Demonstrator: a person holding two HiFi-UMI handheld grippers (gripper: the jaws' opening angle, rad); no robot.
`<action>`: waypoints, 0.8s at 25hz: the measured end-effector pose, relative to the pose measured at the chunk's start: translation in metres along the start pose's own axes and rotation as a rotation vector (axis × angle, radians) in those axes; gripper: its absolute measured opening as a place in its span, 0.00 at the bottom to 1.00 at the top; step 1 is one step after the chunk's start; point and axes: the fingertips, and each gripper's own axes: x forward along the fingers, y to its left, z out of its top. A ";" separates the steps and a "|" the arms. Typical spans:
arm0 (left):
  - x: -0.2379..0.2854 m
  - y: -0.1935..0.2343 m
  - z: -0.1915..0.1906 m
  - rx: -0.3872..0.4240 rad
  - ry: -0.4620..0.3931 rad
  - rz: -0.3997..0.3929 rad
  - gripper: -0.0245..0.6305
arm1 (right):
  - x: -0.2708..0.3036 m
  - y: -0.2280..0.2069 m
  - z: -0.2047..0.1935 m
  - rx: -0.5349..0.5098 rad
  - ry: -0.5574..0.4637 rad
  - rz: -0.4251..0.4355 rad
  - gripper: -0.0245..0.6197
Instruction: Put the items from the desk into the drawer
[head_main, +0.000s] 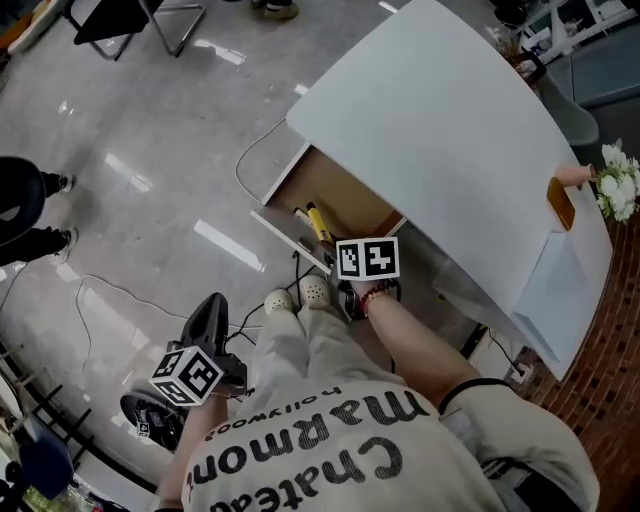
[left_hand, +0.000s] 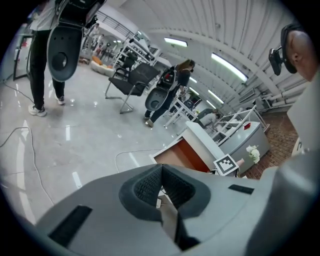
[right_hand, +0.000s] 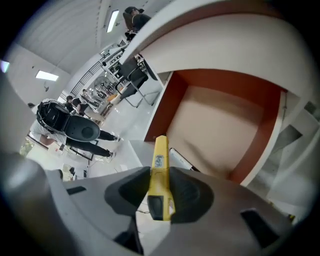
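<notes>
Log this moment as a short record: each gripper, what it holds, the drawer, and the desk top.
left gripper: jaws together, nothing between them
right gripper: closed on the yellow tool
yellow tool: clamped between the pads, tip pointing towards the drawer
drawer: open, bare brown floor showing
desk: white top, white flowers at one end

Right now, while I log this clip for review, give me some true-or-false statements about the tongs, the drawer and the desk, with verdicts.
1. The right tongs grip a yellow tool. True.
2. The drawer is shut. False: it stands open.
3. The left tongs hold a white cup. False: their jaws are together, with nothing held.
4. At one end of the desk are white flowers. True.
</notes>
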 end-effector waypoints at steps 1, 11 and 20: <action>0.002 0.004 -0.005 -0.009 0.006 0.013 0.04 | 0.007 -0.005 -0.003 -0.004 0.017 -0.003 0.23; 0.038 0.029 -0.043 -0.081 0.029 0.070 0.04 | 0.062 -0.041 -0.014 -0.138 0.123 -0.043 0.23; 0.045 0.047 -0.058 -0.118 0.041 0.128 0.04 | 0.098 -0.060 -0.025 -0.143 0.200 -0.048 0.24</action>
